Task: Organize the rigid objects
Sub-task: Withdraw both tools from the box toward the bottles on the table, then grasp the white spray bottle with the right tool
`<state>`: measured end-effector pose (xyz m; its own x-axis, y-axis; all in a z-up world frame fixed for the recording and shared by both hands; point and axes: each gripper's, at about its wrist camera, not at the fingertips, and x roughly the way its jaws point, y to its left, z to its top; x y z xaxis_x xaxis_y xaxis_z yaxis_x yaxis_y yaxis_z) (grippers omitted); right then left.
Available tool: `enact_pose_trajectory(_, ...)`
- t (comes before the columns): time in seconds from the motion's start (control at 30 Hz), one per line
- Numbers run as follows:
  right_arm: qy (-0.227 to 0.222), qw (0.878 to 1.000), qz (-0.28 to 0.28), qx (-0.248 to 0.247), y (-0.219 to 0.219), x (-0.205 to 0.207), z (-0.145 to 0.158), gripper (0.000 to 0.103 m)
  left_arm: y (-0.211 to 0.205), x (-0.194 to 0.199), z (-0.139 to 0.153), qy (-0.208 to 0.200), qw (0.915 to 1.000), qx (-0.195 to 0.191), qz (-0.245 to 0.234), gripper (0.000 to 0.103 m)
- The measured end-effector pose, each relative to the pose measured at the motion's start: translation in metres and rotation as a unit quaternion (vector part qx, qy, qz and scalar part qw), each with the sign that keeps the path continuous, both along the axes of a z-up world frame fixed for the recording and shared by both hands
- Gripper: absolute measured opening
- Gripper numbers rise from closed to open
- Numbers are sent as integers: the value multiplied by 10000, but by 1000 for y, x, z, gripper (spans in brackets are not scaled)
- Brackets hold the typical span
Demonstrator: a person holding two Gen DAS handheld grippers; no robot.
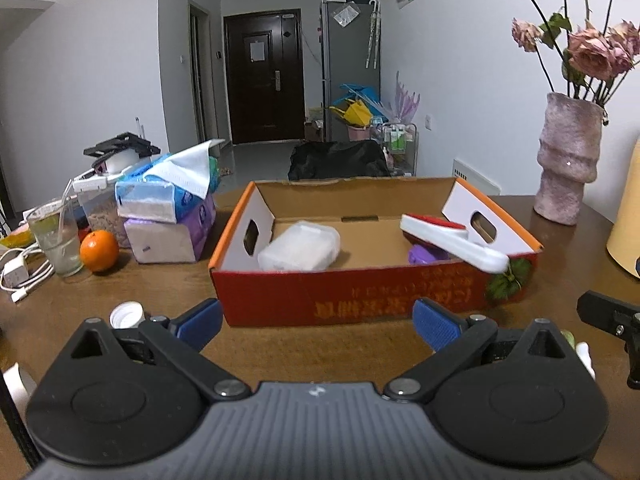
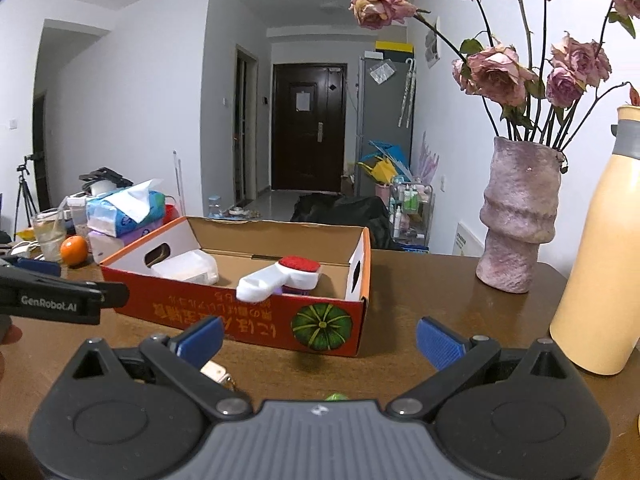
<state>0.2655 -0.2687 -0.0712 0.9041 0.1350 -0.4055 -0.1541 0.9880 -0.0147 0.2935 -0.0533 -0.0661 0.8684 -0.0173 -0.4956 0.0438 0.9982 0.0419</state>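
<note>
An open red cardboard box point(image 1: 360, 300) point(image 2: 224, 320) stands on the brown table. Inside lie a white plastic case point(image 1: 300, 246) point(image 2: 188, 268), a white and red brush point(image 1: 452, 240) point(image 2: 280, 276) leaning on the front wall, and a purple item point(image 1: 426, 256) under it. My left gripper point(image 1: 318, 326) is open just before the box's front wall, with nothing between its blue pads. My right gripper point(image 2: 320, 340) is open near the box's right front corner, also holding nothing. A white bottle cap point(image 1: 126, 315) lies by the left gripper's left finger. A small light object point(image 2: 214, 372) shows behind the right gripper's left finger.
Stacked tissue packs point(image 1: 168, 216), an orange point(image 1: 99, 251), a glass with a straw point(image 1: 54, 240) and a white charger cable point(image 1: 20, 276) sit at the left. A pink vase of roses point(image 2: 520, 220) and a tall yellow bottle point(image 2: 600, 260) stand at the right.
</note>
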Motion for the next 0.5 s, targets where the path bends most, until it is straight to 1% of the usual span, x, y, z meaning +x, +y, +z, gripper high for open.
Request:
enact_pose_trajectory(0.13,-158,9998,127,-80,-5,-13,-8,103,-3,-11,-5,97,10000,-16,-7,103)
enact_pose_trajectory(0.27,-360,9973,462,-448,-12,-28,-20,103,-7,-19,-10,204,9998,-31,-8,103)
enact_pose_trajectory(0.33,-314,9960,642,-542,-18,-33,-25,103,-8,-23,-12,260,9997,-36,-9,103)
enact_pose_trajectory(0.5,48,9931,1018,-577,-34,-34,-40,103,-14,-32,-19,368,9993,-20,-23,103)
